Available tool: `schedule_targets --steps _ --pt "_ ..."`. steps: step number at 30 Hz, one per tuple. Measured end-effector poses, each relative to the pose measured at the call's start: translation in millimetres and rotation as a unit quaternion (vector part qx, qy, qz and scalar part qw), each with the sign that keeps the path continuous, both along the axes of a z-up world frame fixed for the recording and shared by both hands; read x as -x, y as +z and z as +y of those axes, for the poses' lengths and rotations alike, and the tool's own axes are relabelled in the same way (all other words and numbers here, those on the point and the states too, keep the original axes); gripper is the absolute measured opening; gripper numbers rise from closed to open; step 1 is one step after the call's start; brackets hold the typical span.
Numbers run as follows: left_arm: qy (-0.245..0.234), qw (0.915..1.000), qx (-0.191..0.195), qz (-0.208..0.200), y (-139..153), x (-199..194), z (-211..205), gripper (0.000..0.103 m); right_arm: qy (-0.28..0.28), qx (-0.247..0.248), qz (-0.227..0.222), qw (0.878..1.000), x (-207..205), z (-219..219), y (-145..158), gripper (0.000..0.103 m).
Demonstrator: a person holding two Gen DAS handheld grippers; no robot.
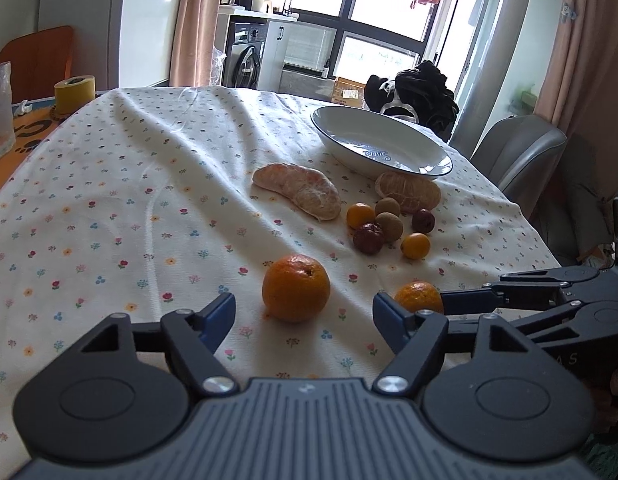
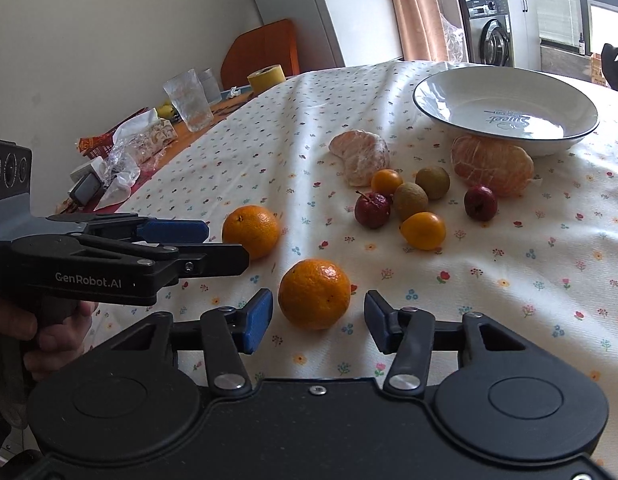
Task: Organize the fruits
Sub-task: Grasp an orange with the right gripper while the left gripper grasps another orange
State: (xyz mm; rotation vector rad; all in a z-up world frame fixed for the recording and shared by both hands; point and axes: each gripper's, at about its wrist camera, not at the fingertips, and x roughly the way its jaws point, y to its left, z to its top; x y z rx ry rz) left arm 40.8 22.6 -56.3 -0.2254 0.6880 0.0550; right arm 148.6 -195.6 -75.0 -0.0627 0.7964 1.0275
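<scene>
Blue-padded fingers (image 2: 258,322) of the right gripper (image 2: 317,318) stand wide apart, low over the floral tablecloth (image 2: 489,292), with a whole mandarin (image 2: 313,293) sitting between them; neither pad touches it. From the left wrist camera, this same mandarin (image 1: 419,297) is half hidden behind the near finger of the left gripper (image 1: 304,314), whose own jaws are also spread wide, with a second mandarin (image 1: 296,287) just ahead of the gap and untouched. In the right wrist view the left gripper (image 2: 213,246) comes in from the side with its tips by that second mandarin (image 2: 251,231), and a hand (image 2: 49,332) on its handle is cut off at the frame's edge.

Further out lies a loose cluster: two kumquats (image 2: 423,230) (image 2: 387,182), two small red fruits (image 2: 372,209) (image 2: 480,202) and two brownish round fruits (image 2: 410,200) (image 2: 432,182), possibly longans, though too small to tell for certain. Two peeled citrus pieces (image 2: 361,156) (image 2: 492,164) lie beyond them; the right one touches the base of the white bowl (image 2: 437,100), which partly overhangs it. The bowl holds no fruit; blue lettering shows inside it, only partly legible.

At the far table edge stand a ribbed glass (image 2: 188,100), a yellow tape roll (image 2: 266,77) and crumpled wrappers (image 2: 121,156), their contents unclear.
</scene>
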Motion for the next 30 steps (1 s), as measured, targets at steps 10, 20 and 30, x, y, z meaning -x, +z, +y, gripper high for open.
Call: schedule_targets --steps 10,20,30 --pt "-0.001 1.0 0.0 0.001 -5.9 -16.6 2.7 0.074 0.001 -0.01 0.008 1.0 -13.2 2.1 -0.9 0.037" --pt "0.005 0.9999 0.007 0.011 -12.4 -34.4 0.9 0.042 -0.013 -0.018 0.006 1.0 -30.0 -8.7 2.2 0.037" --pt "0.011 0.9998 0.015 0.002 -3.8 -46.5 -1.9 0.039 -0.026 -0.037 0.0 0.999 -46.6 -18.0 7.1 0.037"
